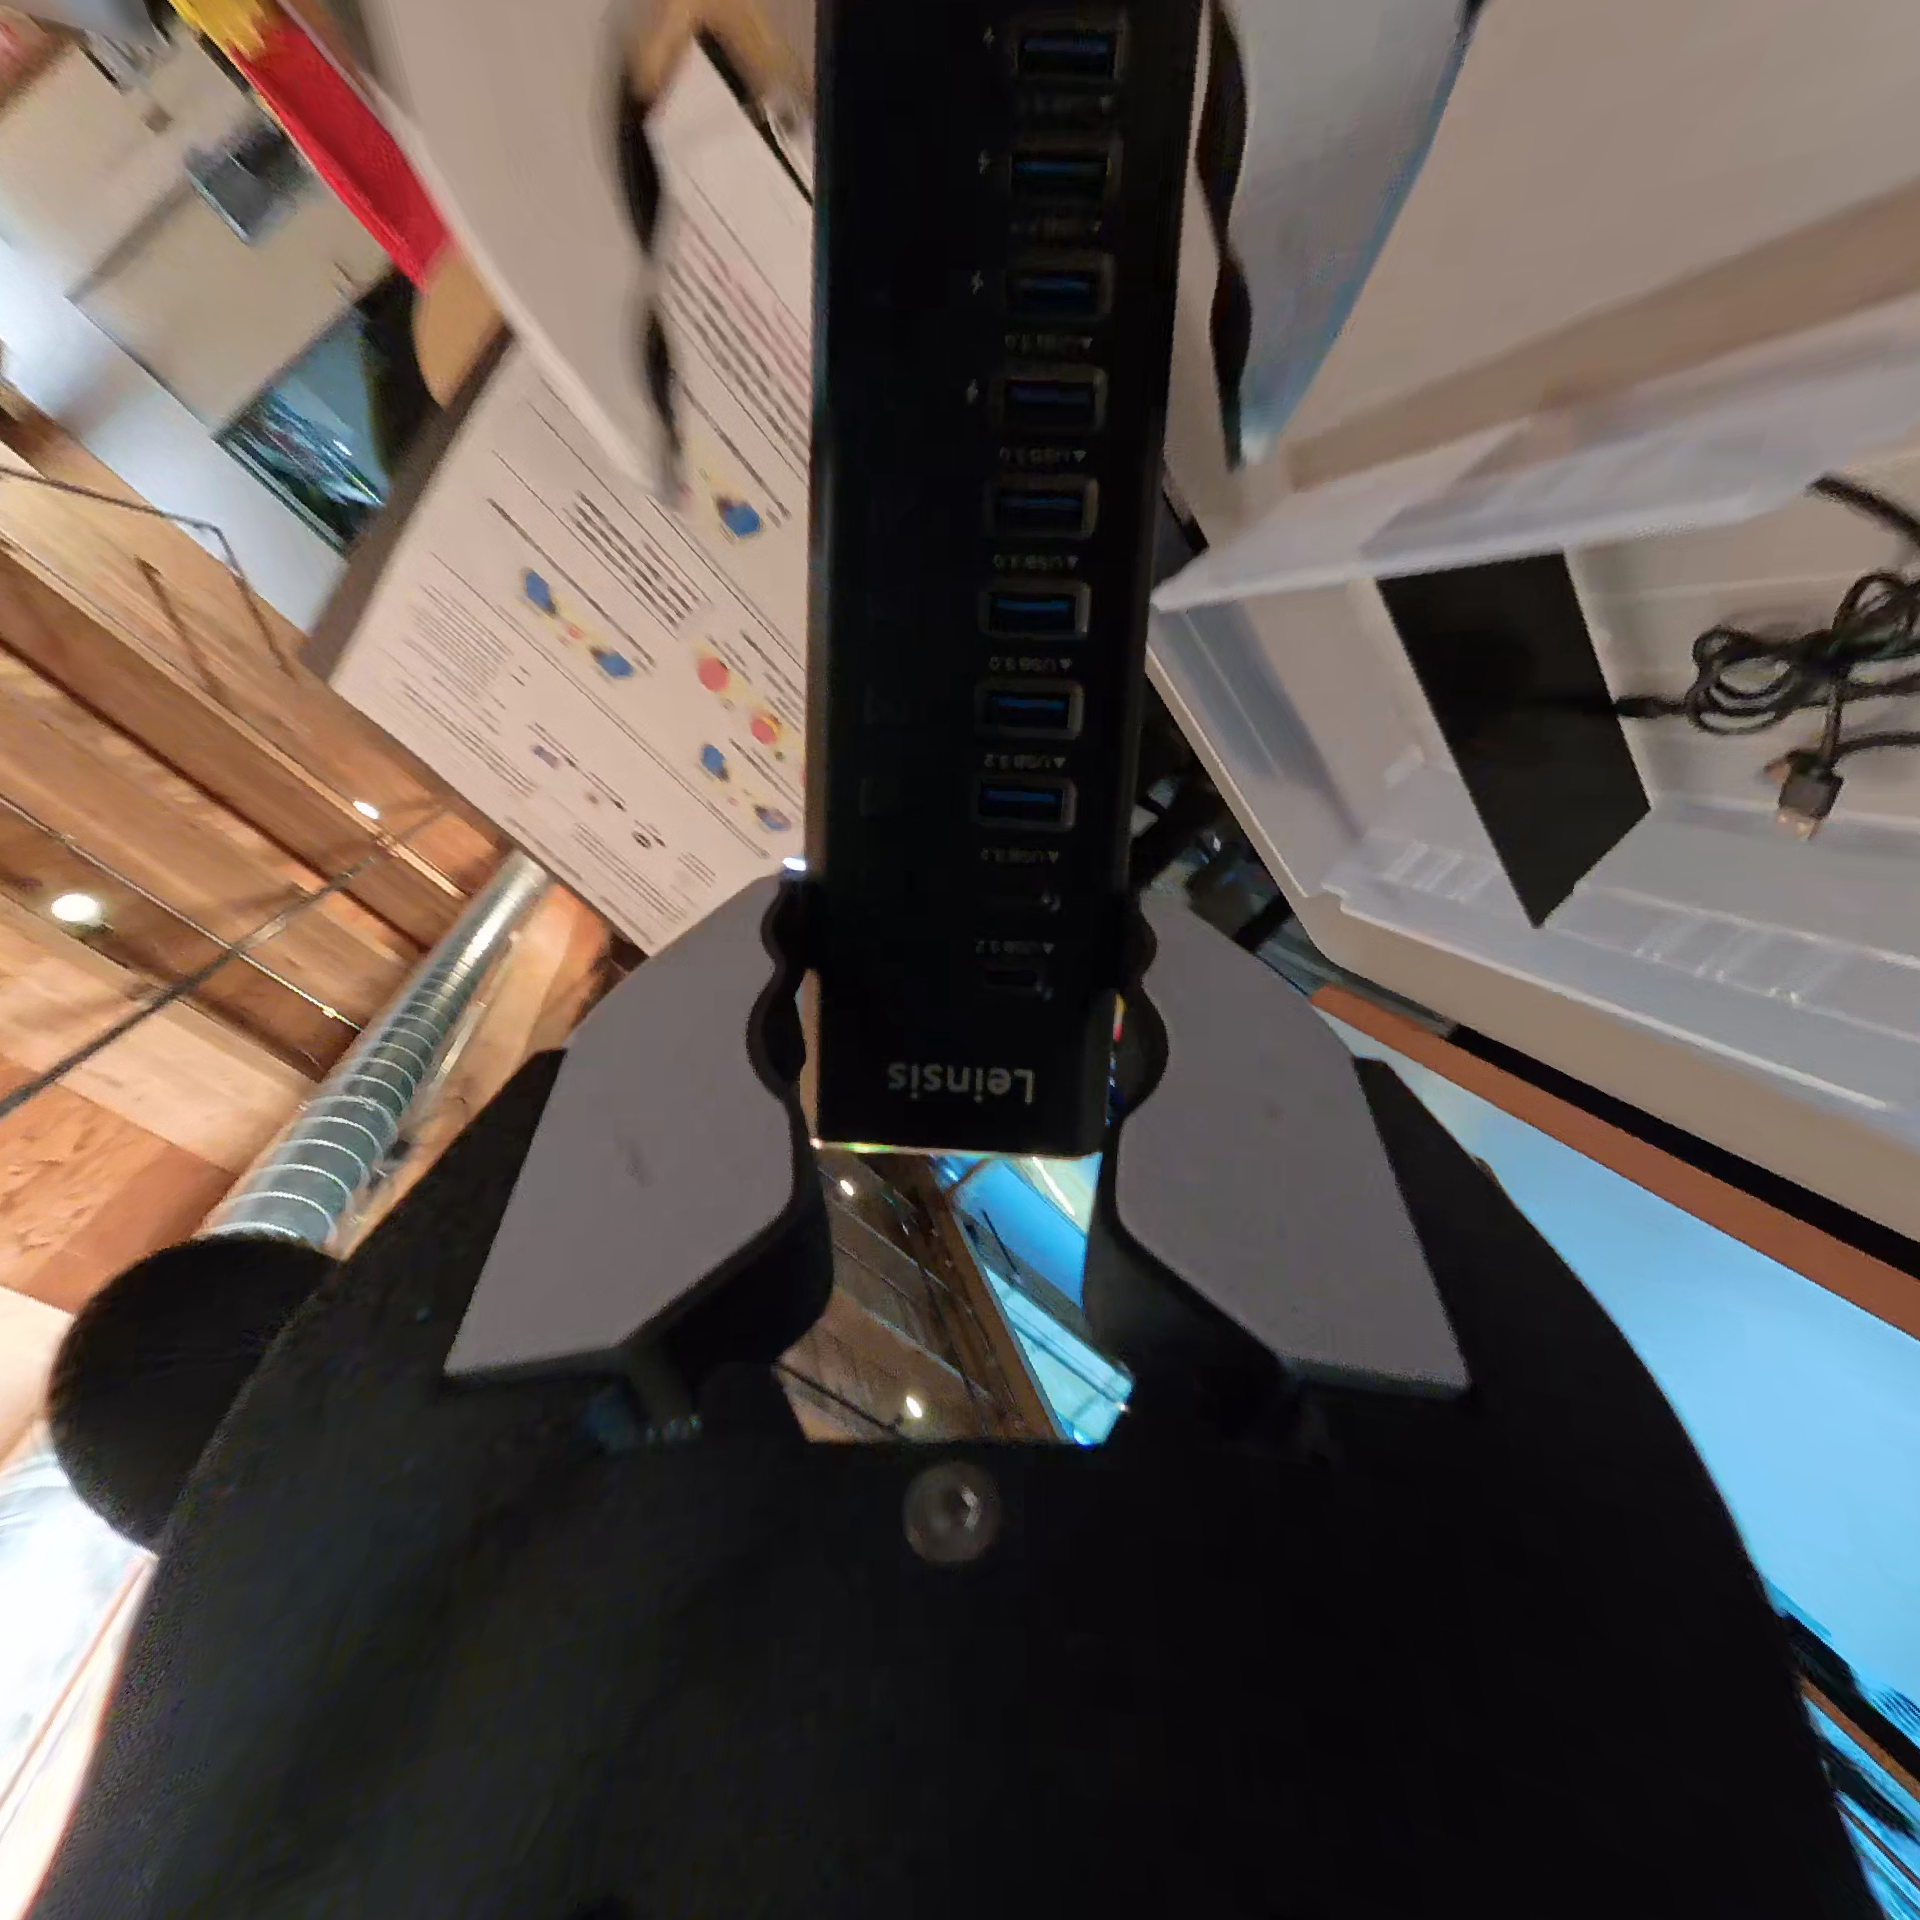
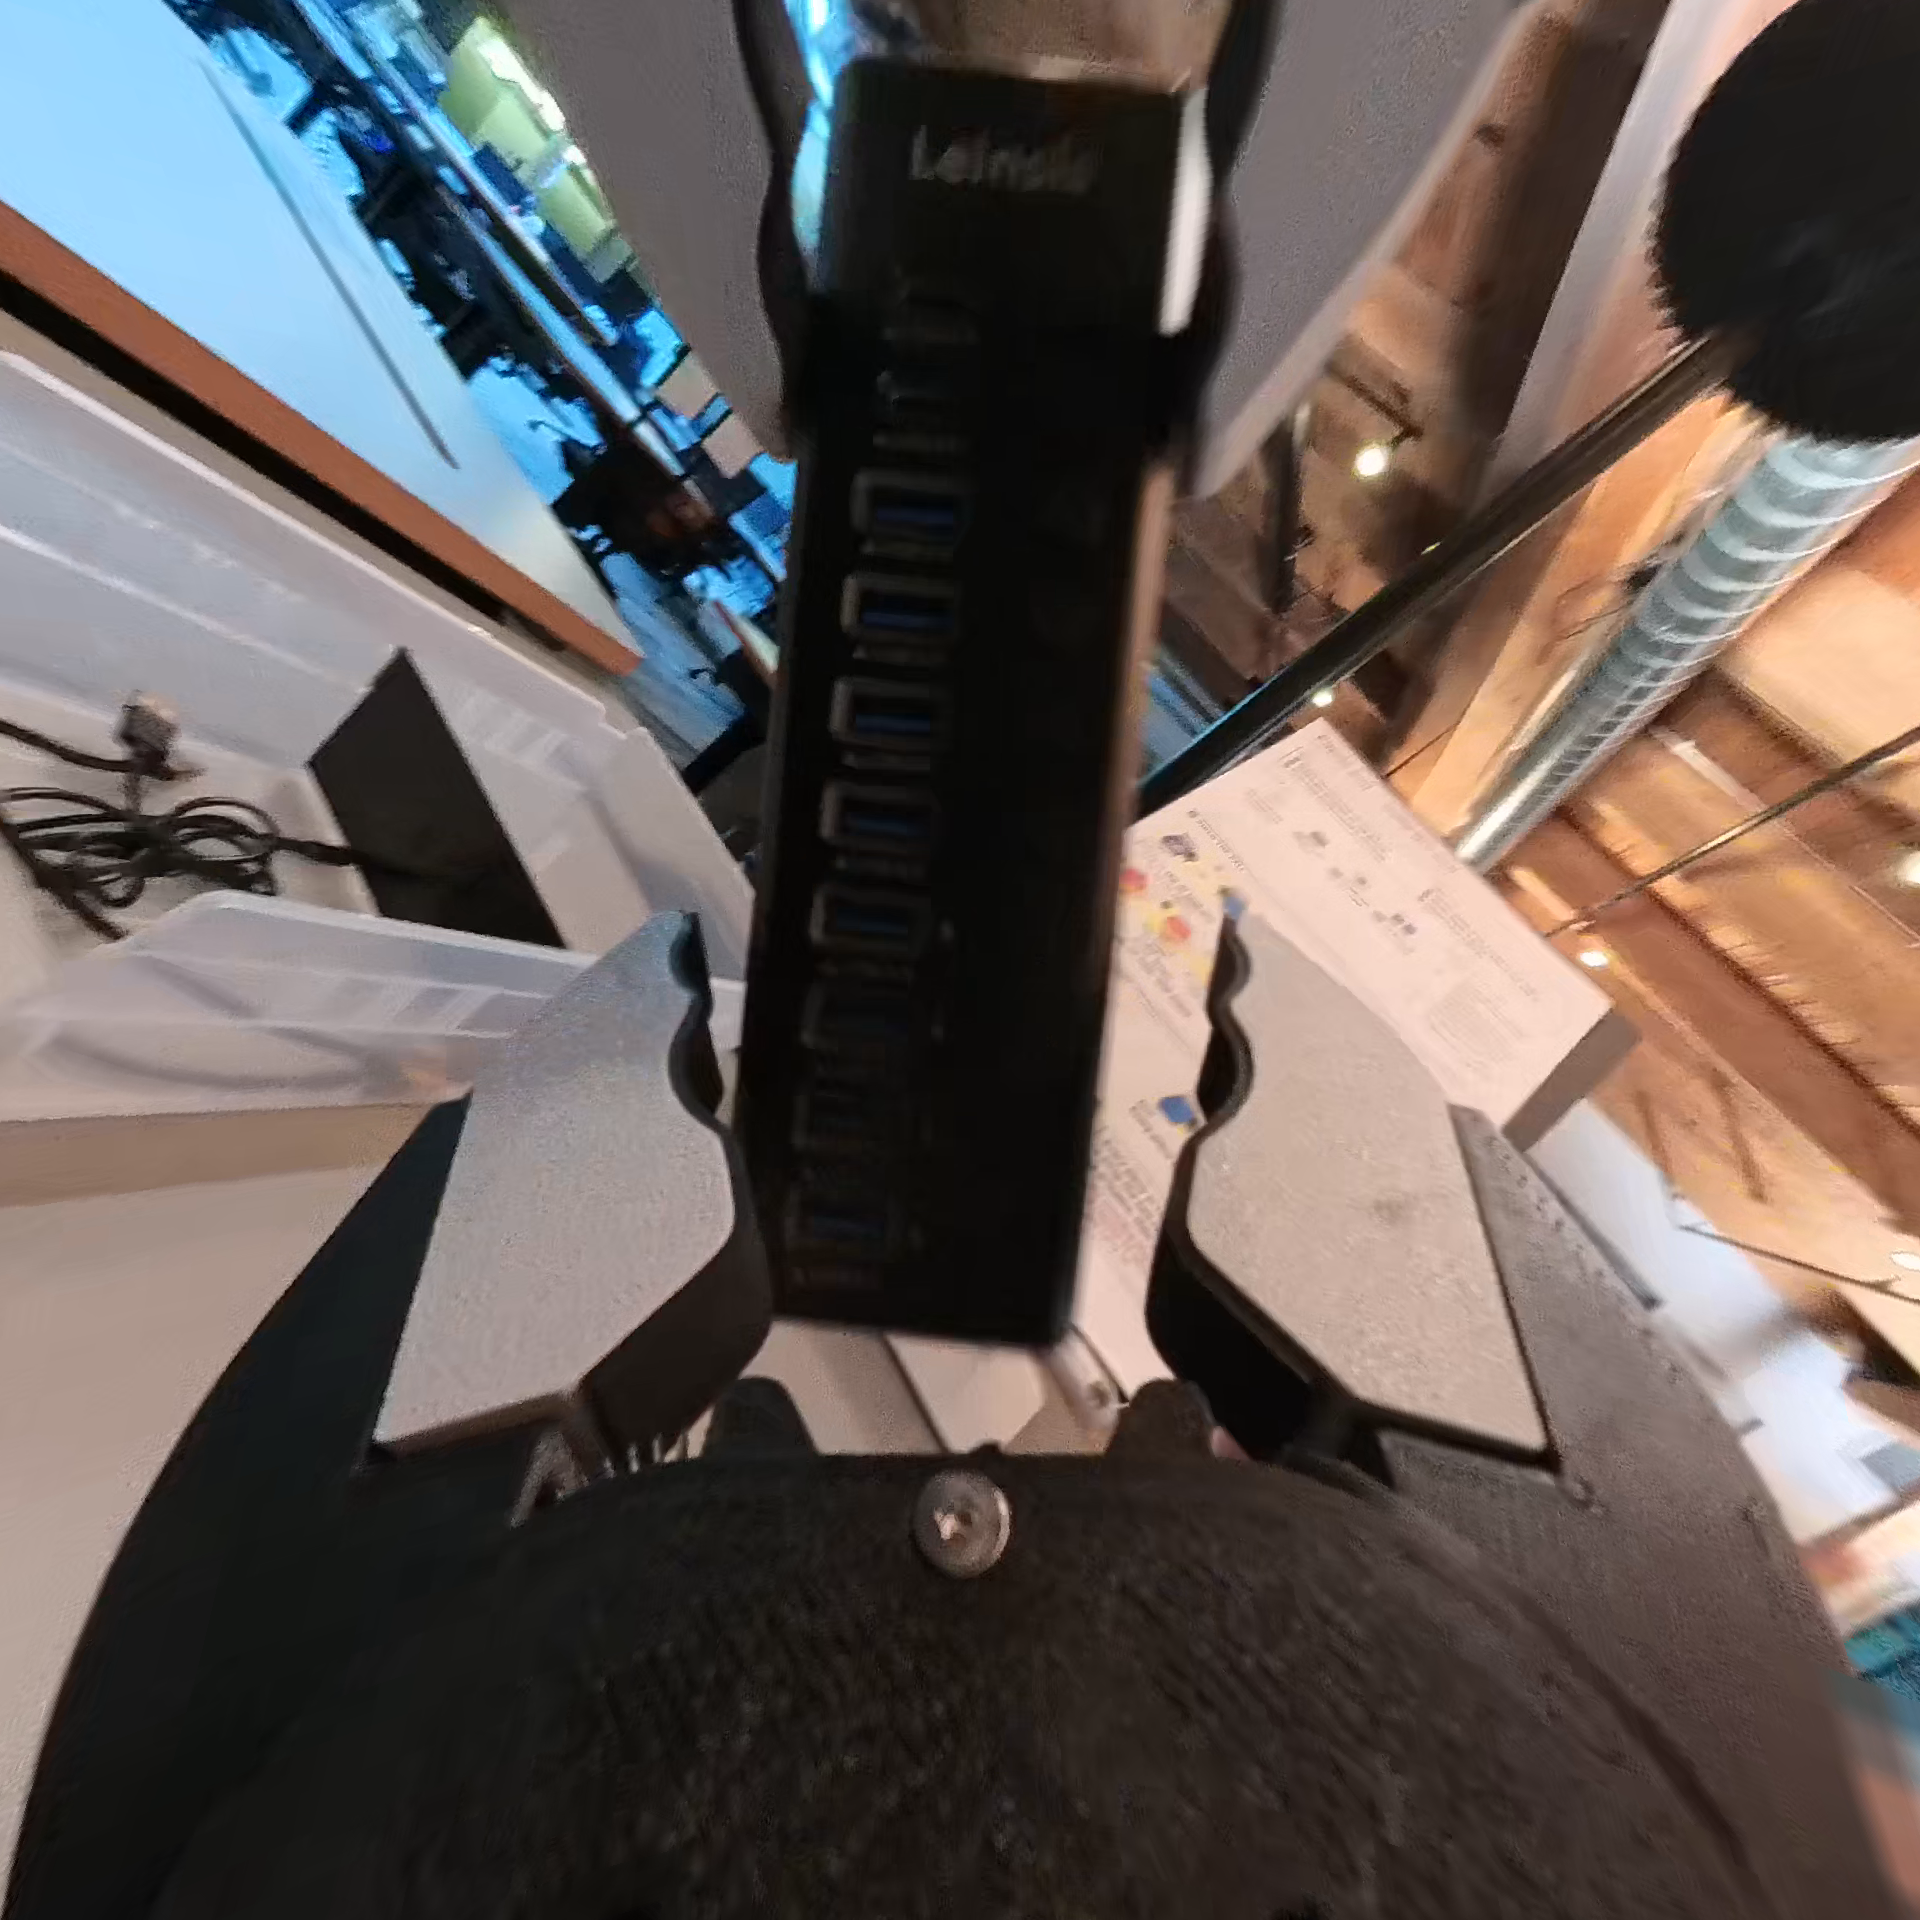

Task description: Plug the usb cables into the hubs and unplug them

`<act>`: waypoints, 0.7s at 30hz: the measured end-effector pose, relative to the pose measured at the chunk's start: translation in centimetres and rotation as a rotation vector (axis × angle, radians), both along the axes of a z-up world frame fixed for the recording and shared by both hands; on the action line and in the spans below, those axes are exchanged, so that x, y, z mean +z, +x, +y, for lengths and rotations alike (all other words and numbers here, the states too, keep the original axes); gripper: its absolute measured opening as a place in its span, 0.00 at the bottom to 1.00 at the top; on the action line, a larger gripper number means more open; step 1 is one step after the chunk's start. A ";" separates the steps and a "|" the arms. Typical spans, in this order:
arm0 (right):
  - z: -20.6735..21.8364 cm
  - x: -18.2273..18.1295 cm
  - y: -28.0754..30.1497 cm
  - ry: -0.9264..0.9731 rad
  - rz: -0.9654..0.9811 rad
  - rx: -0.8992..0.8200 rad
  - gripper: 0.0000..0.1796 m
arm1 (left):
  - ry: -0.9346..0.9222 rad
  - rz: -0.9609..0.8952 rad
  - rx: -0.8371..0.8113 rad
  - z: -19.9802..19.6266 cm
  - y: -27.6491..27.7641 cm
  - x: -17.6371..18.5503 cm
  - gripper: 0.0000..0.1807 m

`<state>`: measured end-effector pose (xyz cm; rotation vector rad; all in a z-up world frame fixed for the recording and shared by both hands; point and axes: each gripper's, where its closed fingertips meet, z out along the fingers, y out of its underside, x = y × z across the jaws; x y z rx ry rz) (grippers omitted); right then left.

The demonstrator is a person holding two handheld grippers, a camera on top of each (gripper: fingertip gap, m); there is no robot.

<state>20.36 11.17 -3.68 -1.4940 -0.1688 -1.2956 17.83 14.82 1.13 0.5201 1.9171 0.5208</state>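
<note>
My left gripper (image 1: 961, 997) was clamped on the logo end of the black USB hub (image 1: 987, 540), its notched black fingertips (image 1: 781, 987) pressed against both long edges, so the bar stood out away from me into the air with its row of blue ports facing the camera. My right gripper (image 2: 961, 1122) met the hub (image 2: 935, 790) from the opposite end: the jaws stood wide, one on each side of the port end. The left fingertip (image 2: 698, 1049) looked to be just brushing the edge and the right one was clearly apart from it, so that side held nothing. No port had a plug in it that I could see.

I judged the hub to be a stiff, light bar with a smooth, rather slippery shell. It would not flex, but held by one end alone it could pivot when a plug was pushed in. The narrow long edges looked the best place to grip, clear of the ports.

Beyond the hub, to the right in the left wrist view, a clear plastic bin (image 1: 1558, 935) held a loose black USB cable (image 1: 1808, 686) with its plug lying free, beside a black block (image 1: 1507, 727) I could not identify. The cable would be limp along its length, so I would take it by the rigid plug housing. To the far left stood a printed poster (image 1: 582, 675).
</note>
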 end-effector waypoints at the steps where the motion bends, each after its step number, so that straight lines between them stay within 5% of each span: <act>1: -0.2 -0.3 -0.3 -0.005 0.031 0.019 0.48 | -0.002 -0.003 -0.030 -1.1 -0.7 0.1 0.32; 7: -4.0 -1.3 -1.5 -0.045 0.022 -0.021 0.40 | -0.033 -0.026 -0.089 -5.2 -2.7 -0.8 0.32; 10: -6.2 -2.4 -1.3 -0.036 0.064 -0.091 0.42 | -0.231 -0.079 -0.115 -6.7 -2.6 -0.8 0.37; 14: -9.3 -3.4 -0.6 -0.005 0.093 -0.192 0.40 | -0.969 -0.032 -0.056 -7.1 -3.6 0.4 0.47; 18: -9.7 -4.1 -0.8 0.032 0.091 -0.167 0.40 | -1.934 0.500 -0.065 -8.9 -5.3 -2.4 0.48; 21: -8.4 -4.7 -1.7 0.042 0.104 -0.095 0.41 | -2.358 0.790 -0.021 -8.6 -3.4 -6.3 0.47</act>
